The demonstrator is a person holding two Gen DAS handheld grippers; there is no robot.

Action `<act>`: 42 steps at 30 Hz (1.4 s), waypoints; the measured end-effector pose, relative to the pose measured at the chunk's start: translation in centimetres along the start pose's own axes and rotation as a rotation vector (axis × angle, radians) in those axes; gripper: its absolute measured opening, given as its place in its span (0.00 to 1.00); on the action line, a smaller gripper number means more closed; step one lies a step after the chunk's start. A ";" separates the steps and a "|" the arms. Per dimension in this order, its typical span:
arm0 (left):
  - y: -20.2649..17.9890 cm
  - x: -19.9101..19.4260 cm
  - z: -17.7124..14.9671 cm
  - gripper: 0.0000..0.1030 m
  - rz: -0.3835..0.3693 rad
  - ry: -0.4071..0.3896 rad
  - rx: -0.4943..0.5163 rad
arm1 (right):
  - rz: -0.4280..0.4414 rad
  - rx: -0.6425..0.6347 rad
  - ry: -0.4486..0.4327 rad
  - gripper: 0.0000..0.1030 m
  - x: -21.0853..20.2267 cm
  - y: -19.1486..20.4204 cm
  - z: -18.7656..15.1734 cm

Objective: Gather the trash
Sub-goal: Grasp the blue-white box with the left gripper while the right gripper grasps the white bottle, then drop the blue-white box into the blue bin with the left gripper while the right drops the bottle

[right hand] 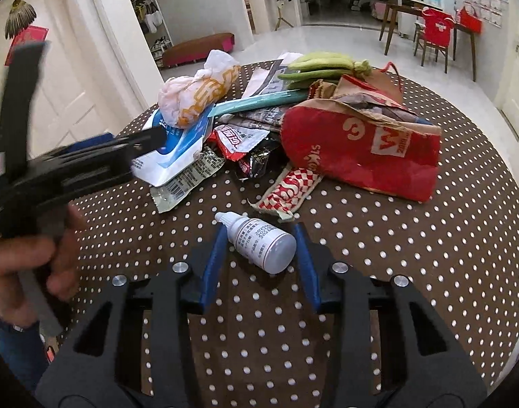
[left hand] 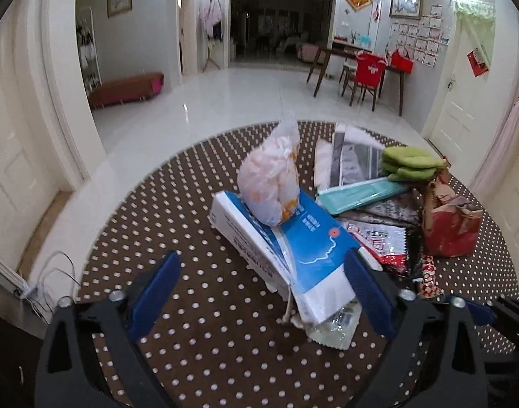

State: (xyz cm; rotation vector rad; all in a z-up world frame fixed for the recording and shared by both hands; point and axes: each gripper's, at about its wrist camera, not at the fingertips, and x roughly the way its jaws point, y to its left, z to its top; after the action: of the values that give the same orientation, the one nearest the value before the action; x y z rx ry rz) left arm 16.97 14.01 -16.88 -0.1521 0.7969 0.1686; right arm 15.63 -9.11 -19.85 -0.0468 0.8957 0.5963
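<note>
Nothing looks collected yet: the trash pile (right hand: 293, 129) lies on the table (right hand: 429, 255). The right gripper (right hand: 259, 238) pinches the bottle (right hand: 263, 244). The left gripper (left hand: 263, 268), spread, straddles the blue packet (left hand: 293, 238).

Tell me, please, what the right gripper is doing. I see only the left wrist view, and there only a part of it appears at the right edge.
Observer: The right gripper points down at a small white bottle, which your view does not show.
Operator: How does this bottle lie?
Observer: On its side on the dotted tablecloth, between the two blue fingers, with its cap away from the camera.
Operator: Is it gripped already?
Observer: The fingers stand close on both sides of it; whether they press it, I cannot tell.
</note>
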 end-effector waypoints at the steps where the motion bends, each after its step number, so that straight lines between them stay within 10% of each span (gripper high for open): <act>1: 0.3 0.6 0.0 0.65 -0.017 0.030 -0.015 | 0.001 0.007 -0.004 0.39 -0.3 -0.2 -0.2; 6: 1.0 1.5 -0.8 0.16 -0.091 0.083 -0.048 | 0.010 0.028 -0.022 0.39 -2.0 -1.2 -1.2; 26: -0.1 -9.1 -5.4 0.14 -0.161 -0.089 0.000 | 0.011 0.109 -0.162 0.39 -9.8 -4.8 -2.6; 42: -13.1 -9.4 -3.2 0.14 -0.362 -0.120 0.176 | -0.156 0.279 -0.333 0.39 -18.9 -15.6 -4.1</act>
State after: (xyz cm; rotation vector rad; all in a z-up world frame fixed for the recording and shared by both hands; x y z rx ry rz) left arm 10.99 -0.33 -11.32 -0.1161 0.6492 -0.2325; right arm 11.63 -32.20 -11.53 0.2267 0.6363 0.3168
